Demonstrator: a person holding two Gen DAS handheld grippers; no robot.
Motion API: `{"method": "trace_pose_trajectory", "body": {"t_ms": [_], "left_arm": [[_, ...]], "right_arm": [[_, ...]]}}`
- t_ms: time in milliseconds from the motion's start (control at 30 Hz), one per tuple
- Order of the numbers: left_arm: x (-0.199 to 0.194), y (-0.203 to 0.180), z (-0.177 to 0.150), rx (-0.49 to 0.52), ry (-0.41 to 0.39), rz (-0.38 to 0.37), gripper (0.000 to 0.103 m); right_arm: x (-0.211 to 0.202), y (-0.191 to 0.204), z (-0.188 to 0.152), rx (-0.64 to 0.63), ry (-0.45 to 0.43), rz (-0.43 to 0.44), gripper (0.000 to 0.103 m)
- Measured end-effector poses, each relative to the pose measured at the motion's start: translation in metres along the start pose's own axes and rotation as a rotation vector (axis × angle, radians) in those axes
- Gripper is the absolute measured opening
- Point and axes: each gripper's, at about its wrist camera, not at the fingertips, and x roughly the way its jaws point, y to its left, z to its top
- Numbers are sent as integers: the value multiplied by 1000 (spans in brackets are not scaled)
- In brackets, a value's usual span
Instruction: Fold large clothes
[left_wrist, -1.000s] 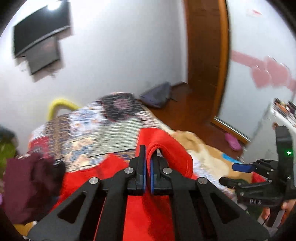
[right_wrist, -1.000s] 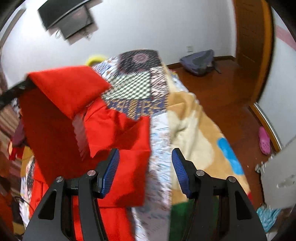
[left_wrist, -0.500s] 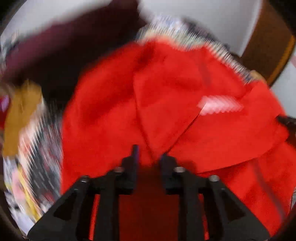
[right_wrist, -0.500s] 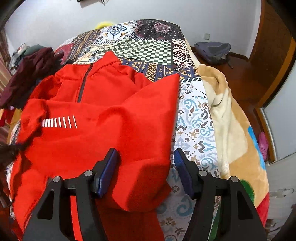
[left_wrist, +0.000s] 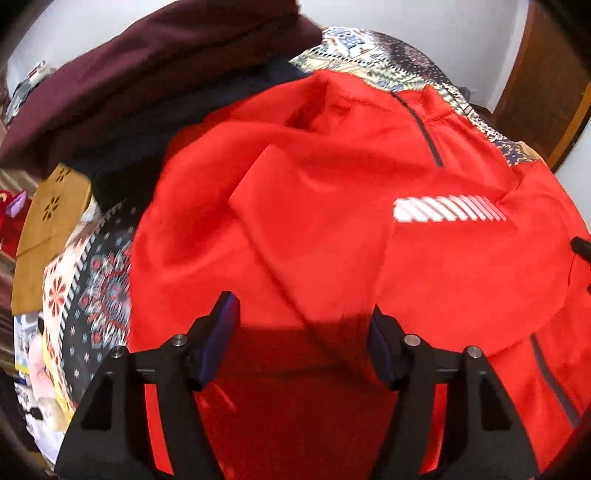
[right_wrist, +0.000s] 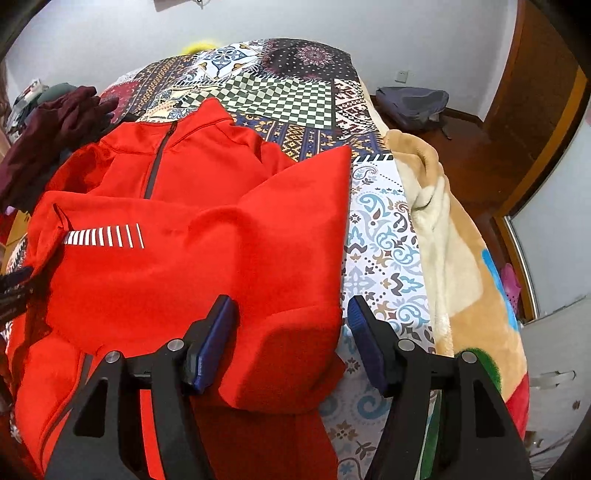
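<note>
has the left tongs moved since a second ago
Yes. The left tongs came down from facing the far wall to just above the red jacket, jaws just opened, nothing pinched.

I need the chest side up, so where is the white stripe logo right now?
The white stripe logo faces up on the red jacket, left of centre in the right wrist view, just below the dark zip.

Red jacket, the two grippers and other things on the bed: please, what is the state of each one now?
Red jacket: lying on the bed, front up, zipper closed, both sleeves folded in across the chest.
Left gripper: open, jaws have just been opening, above the jacket, pinching nothing.
Right gripper: open, over the folded sleeve, not gripping it.
Maroon garment: crumpled, unfolded, beside the jacket.
Patchwork bedspread: spread flat.
Beige blanket: rumpled along the bed edge.
</note>
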Motion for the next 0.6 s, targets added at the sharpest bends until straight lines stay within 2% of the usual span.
{"method": "trace_pose_trajectory", "body": {"t_ms": [133,167,200,267,300,367,600], "left_arm": [[6,-12,17,14,-26,-2,65],[7,-14,22,19,-36,6,59],[9,-14,26,19,-49,24,50],[9,-12,31,20,-62,56,11],[6,-8,32,9,-72,63,8],[-6,7,32,-42,-112,32,5],[-57,71,6,-178,-207,-5,5]], "right_arm": [[1,-1,0,5,-1,6,60],[1,-1,-1,5,-2,7,60],[1,-1,-1,6,-3,10,60],[0,-2,-2,5,-6,13,60],[0,-2,-2,6,-8,16,60],[0,-3,-3,7,-8,19,61],[2,-2,-2,2,-7,11,65]]}}
